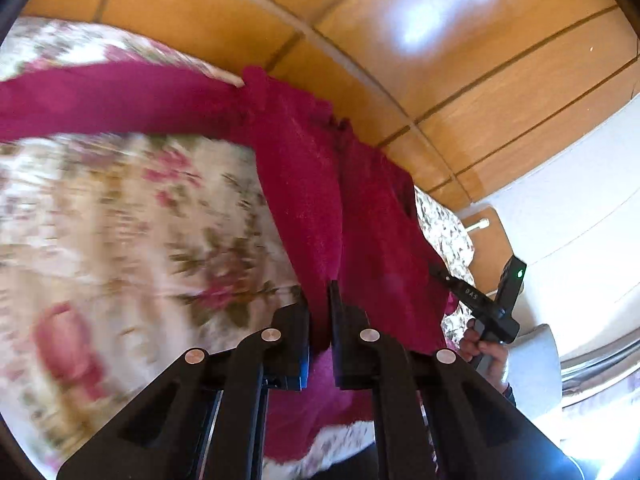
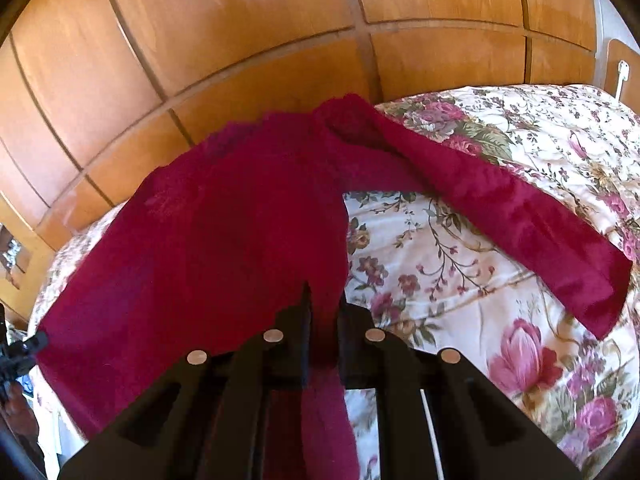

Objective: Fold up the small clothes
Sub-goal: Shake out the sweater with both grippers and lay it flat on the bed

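Both claws grip the same crimson fleece garment (image 2: 224,216), a small long-sleeved top, and hold its body lifted off the floral bedspread (image 2: 460,264). The left gripper (image 1: 320,320) is clenched on a fold of the fabric, which runs up and away from its jaws toward the far edge of the bed. The right gripper (image 2: 322,320) is likewise clamped on cloth that passes between its 2 fingers and hangs below them.

To do this fold well, the 2 grips should probably travel together at one height, keeping the held edge taut so the body lands flat rather than bunched. The sleeve (image 2: 520,216) lies spread on the bedspread to the right of the right claw, apart from it; it likely needs tucking inward afterward. The wooden wardrobe (image 2: 240,40) stands beyond the bed.
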### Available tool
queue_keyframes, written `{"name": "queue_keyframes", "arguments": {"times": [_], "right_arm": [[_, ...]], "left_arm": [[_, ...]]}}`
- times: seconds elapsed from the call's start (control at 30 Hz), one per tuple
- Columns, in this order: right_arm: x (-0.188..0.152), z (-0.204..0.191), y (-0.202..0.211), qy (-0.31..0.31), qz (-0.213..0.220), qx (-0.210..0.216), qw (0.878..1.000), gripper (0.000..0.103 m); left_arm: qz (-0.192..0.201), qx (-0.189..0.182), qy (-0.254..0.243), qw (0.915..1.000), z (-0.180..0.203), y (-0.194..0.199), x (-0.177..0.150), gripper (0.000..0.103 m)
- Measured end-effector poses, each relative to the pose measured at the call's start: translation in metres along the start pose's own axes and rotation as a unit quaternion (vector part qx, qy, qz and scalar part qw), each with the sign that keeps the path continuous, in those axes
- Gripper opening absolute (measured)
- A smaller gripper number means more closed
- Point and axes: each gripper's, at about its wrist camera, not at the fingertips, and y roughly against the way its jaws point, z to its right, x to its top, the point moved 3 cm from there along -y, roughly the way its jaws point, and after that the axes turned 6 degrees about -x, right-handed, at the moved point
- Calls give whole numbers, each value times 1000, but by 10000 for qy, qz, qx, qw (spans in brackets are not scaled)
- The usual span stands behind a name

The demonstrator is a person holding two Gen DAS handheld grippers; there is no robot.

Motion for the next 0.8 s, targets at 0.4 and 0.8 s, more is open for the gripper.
{"name": "queue_keyframes", "arguments": {"times": [0.4,0.8], "right_arm": [[-48,6,7,-55,-528,207,9984,49],[-134,15,24,295,-996,306,9941,12]], "left_arm": [[-115,707,82,9974,-39,29,-61,20],[-142,479,256,9984,-63,7,-111,12]]}}
